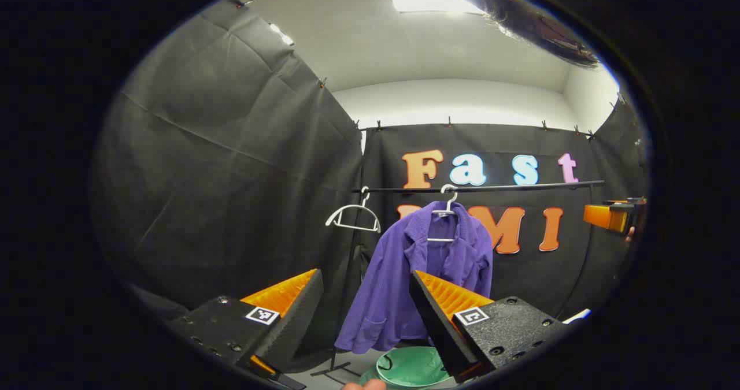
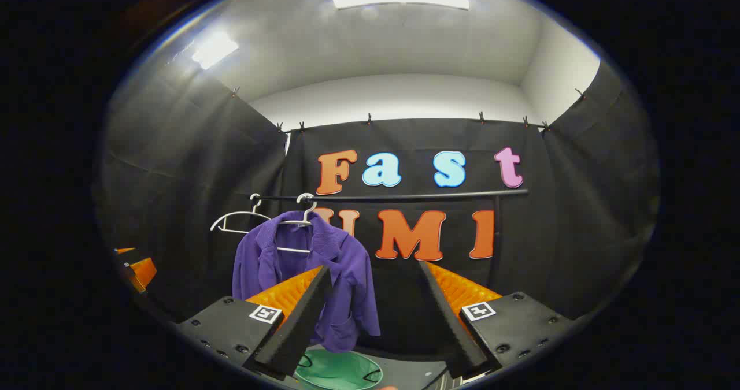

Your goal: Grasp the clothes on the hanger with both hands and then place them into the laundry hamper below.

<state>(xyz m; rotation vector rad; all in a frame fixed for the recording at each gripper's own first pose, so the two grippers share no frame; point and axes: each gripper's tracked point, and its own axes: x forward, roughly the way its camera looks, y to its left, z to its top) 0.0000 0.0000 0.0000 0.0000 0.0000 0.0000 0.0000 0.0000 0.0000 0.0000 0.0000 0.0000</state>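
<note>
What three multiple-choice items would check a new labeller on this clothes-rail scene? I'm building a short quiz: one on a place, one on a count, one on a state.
1. Where is the green hamper?
A. on the rail
B. on the floor below the purple jacket
C. beside the bare hanger

2. How many white hangers are on the rail?
A. one
B. two
C. three

3. How do the left gripper and right gripper stand?
A. both open
B. both shut
C. one shut on the jacket

Key: B, hamper sits under the jacket; B, one bare hanger, one hanger under the jacket; A, fingers apart, nothing held.
</note>
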